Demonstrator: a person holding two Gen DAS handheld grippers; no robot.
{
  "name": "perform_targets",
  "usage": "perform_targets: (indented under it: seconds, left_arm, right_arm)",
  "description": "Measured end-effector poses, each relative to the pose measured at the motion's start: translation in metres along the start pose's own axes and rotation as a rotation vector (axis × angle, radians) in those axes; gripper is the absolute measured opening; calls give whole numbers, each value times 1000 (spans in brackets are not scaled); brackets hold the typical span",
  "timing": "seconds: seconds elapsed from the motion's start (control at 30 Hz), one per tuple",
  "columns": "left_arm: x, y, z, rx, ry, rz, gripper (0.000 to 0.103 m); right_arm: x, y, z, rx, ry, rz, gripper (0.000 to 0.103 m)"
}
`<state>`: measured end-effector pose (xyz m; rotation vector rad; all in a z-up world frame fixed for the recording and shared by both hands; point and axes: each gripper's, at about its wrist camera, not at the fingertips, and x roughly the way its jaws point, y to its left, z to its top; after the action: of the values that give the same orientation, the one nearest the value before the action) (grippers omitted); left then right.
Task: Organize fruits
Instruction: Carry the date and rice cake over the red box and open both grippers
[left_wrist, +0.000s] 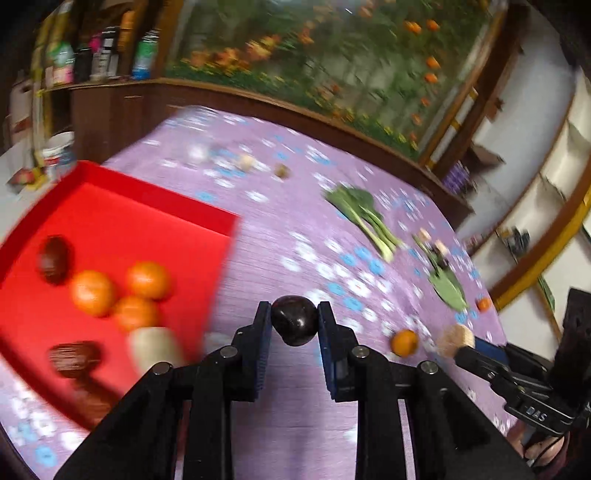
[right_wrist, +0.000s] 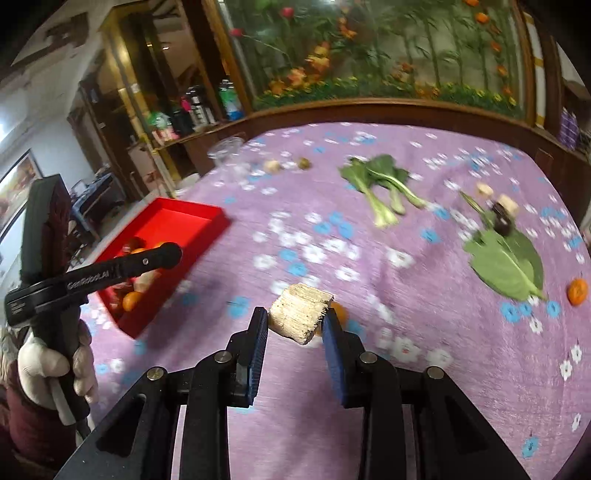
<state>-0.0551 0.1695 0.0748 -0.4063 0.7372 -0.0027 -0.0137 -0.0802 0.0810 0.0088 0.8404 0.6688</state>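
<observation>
My left gripper (left_wrist: 294, 319) is shut on a dark purple plum (left_wrist: 294, 325), held above the purple cloth just right of the red tray (left_wrist: 155, 206). The tray holds three oranges (left_wrist: 92, 291), dark fruits (left_wrist: 53, 258) and a pale chunk (left_wrist: 155, 349). My right gripper (right_wrist: 295, 325) is shut on a pale fibrous chunk (right_wrist: 301, 317); it also shows in the left wrist view (left_wrist: 456, 339). An orange (left_wrist: 404, 342) lies on the cloth beside it, partly hidden behind the right finger in the right wrist view (right_wrist: 340, 314). Another orange (right_wrist: 577, 291) lies at the far right.
Bok choy (right_wrist: 384, 184), a large green leaf (right_wrist: 508, 264), a dark fruit (right_wrist: 502, 219) and small pale pieces (right_wrist: 484, 190) lie on the flowered purple tablecloth (right_wrist: 424, 369). A wooden cabinet (right_wrist: 369, 107) with bottles (right_wrist: 195, 107) runs behind. The left gripper shows over the tray (right_wrist: 166, 225).
</observation>
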Motion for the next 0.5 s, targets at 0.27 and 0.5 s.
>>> perform_targets:
  seconds: [0.27,0.5]
  left_arm:
    - [-50,89,0,-173,-103,99,24]
    - [-68,137,-7,-259,-138,120,24]
  right_arm:
    - [22,78,19,-73,18,118,33]
    - [52,137,29,-130,45,186,33]
